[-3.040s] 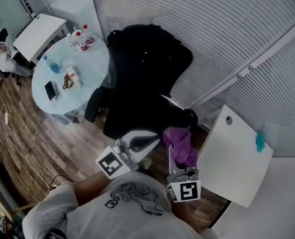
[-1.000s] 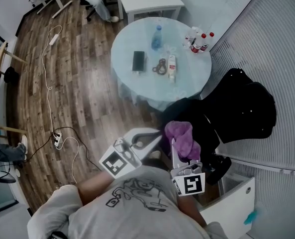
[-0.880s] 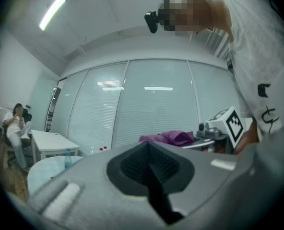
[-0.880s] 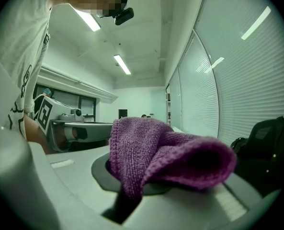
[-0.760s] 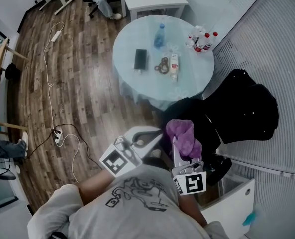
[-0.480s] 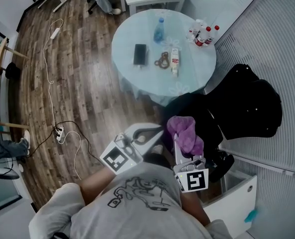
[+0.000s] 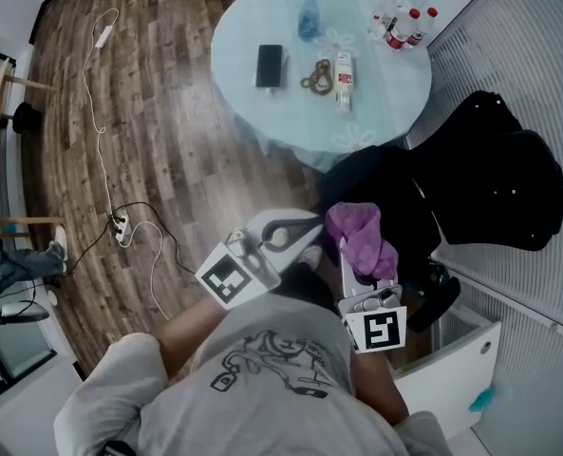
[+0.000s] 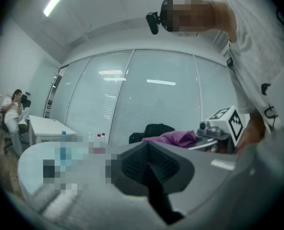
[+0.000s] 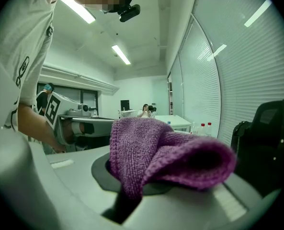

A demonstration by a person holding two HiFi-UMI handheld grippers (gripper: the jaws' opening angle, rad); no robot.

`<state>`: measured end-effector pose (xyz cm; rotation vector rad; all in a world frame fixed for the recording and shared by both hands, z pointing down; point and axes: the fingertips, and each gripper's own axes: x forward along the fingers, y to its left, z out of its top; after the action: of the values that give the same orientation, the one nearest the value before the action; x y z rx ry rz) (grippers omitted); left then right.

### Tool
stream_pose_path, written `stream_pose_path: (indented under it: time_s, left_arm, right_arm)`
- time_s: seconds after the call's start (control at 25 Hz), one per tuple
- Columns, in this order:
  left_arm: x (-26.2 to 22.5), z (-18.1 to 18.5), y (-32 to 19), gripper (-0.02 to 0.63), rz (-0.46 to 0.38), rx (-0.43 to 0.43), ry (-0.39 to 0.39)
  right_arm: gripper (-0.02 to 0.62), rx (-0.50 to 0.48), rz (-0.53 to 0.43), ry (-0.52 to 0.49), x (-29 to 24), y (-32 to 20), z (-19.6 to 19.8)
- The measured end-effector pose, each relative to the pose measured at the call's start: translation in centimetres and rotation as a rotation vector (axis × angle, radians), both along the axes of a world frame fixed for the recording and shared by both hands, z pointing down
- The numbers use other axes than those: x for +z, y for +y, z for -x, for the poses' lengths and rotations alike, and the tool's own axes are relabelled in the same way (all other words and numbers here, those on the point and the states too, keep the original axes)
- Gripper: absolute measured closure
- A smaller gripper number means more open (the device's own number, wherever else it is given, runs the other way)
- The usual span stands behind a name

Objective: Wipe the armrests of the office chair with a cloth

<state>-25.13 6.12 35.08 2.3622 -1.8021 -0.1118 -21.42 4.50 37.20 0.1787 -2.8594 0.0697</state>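
Note:
My right gripper (image 7: pixel 349 247) is shut on a bunched purple cloth (image 7: pixel 359 236), held in front of my body over the black office chair's seat. In the right gripper view the cloth (image 9: pixel 165 157) drapes over the jaws and hides the fingertips. The black office chair (image 7: pixel 504 174) stands to the right, and a dark armrest (image 7: pixel 439 293) lies just right of the right gripper. My left gripper (image 7: pixel 305 224) hovers beside the cloth, shut with nothing in it. From the left gripper view (image 8: pixel 149 164) the cloth (image 8: pixel 173 138) shows at mid-right.
A round glass table (image 7: pixel 262 17) stands ahead with a phone (image 7: pixel 270 65), a blue bottle (image 7: pixel 308 3) and small bottles (image 7: pixel 404 12). A white cabinet (image 7: pixel 461 359) sits at lower right. A power strip and cable (image 7: pixel 120 226) lie on the wood floor. Slatted blinds (image 7: pixel 537 55) close off the right.
The head view has swung from facing the chair to over the table side, and keeps drifting. Both grippers hold their pose before the body; the cloth stays in the right gripper.

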Motion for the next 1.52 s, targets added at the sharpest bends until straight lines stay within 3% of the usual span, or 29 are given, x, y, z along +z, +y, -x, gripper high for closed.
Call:
stream_pose_path:
  time_s: [0.64,0.8,1.16,1.28,1.52]
  left_arm:
    - [8.9,1.5,-3.3,0.604,0.048,0.018,-0.021]
    - [11.6,1.9,-3.8,0.604,0.047,0.021,-0.007]
    - [18.9,2.8,-5.3,0.604,0.069,0.024,-0.089]
    - [21.7,3.0,-5.5,0.604,0.109,0.049,-0.137]
    - [25.4,3.4,-5.8,0.604,0.187,0.07,-0.126]
  right_arm:
    - [0.565,-0.022,0.003,0.046,8.4,-3.6,2.4]
    - [0.565,-0.055,-0.036,0.1,11.7,-4.3,3.2]
    - [0.565,-0.072,-0.009,0.195,21.1,-5.7,5.3]
    - [0.565,-0.081,-0.012,0.244,24.0,-5.6,5.6]
    - [0.565,-0.086,0.024,0.34,29.6,-5.1,5.6]
